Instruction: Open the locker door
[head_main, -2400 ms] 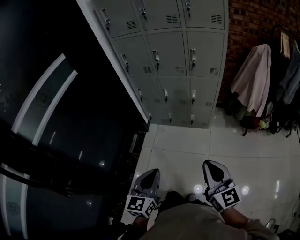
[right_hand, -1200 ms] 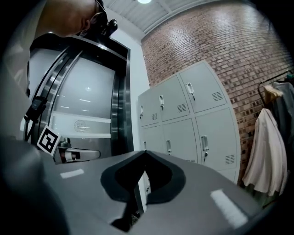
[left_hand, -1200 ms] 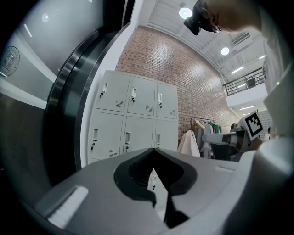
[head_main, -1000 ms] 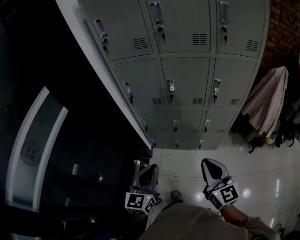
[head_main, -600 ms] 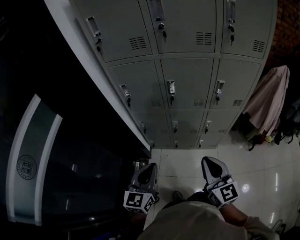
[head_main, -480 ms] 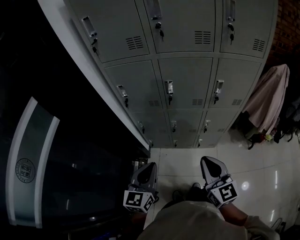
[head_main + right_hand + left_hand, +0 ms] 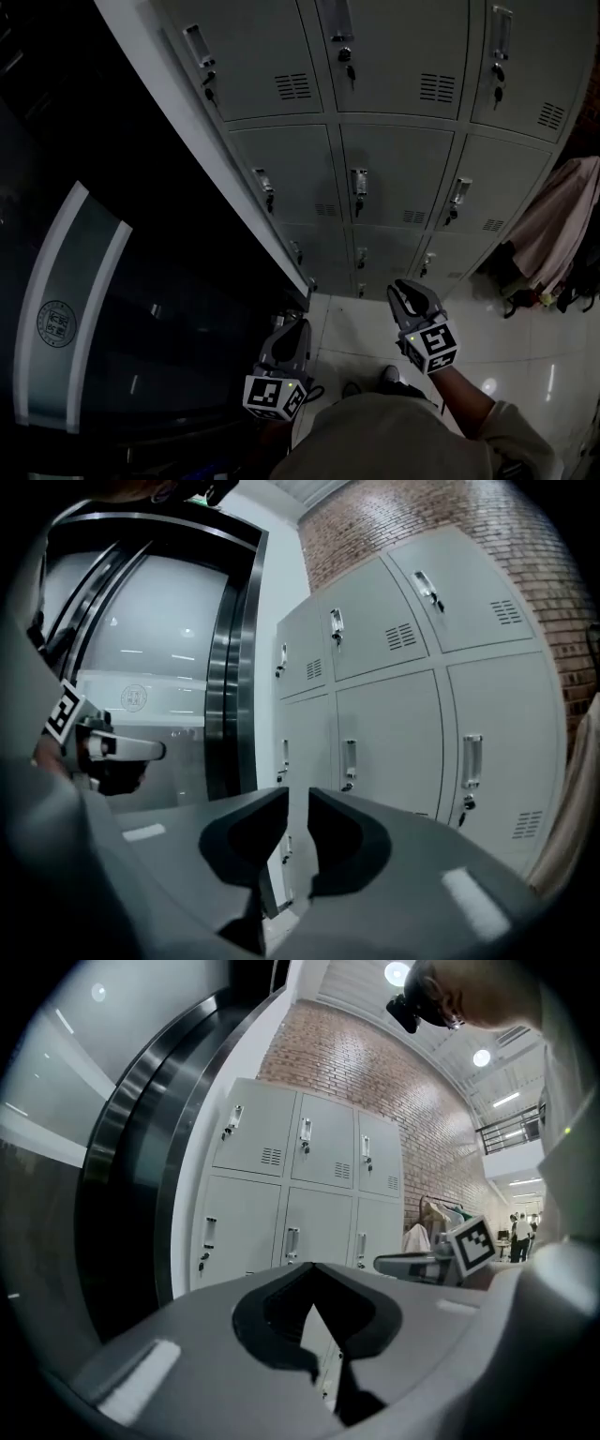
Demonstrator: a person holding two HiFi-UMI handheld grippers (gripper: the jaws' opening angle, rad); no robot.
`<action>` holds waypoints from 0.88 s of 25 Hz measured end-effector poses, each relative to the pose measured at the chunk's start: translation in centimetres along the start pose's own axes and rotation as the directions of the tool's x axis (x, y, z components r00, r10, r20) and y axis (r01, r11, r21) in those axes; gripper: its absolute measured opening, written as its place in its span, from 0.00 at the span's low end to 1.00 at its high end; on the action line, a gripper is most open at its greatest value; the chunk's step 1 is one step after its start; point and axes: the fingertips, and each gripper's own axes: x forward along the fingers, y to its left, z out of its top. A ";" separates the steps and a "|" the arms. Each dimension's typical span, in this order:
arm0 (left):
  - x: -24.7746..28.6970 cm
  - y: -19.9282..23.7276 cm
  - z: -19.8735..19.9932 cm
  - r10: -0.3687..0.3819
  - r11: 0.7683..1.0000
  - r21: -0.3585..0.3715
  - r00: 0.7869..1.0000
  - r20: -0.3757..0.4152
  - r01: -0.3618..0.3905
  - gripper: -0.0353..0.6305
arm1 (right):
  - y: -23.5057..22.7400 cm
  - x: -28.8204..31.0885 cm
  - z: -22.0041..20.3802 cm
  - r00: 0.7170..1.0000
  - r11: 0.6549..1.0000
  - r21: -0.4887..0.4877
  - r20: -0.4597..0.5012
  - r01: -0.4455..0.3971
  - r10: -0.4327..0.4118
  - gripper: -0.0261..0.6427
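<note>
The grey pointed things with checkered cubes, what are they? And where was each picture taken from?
They are hand-held tools: a person holds one in each hand, and there is no robot. The head view looks down from the person's head at the left tool, the right tool, a tiled floor and grey lockers with shut doors. The other two views ride on the tools, looking along their jaws. The left tool's jaws are together; the right tool's are opening slightly. Neither holds anything.
</note>
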 end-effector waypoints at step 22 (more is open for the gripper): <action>-4.3 4.5 -1.5 0.164 0.986 -0.015 0.986 -0.005 -0.164 0.15 | -10.9 26.5 -6.2 0.971 0.995 0.004 -0.218 0.098 -0.094 0.27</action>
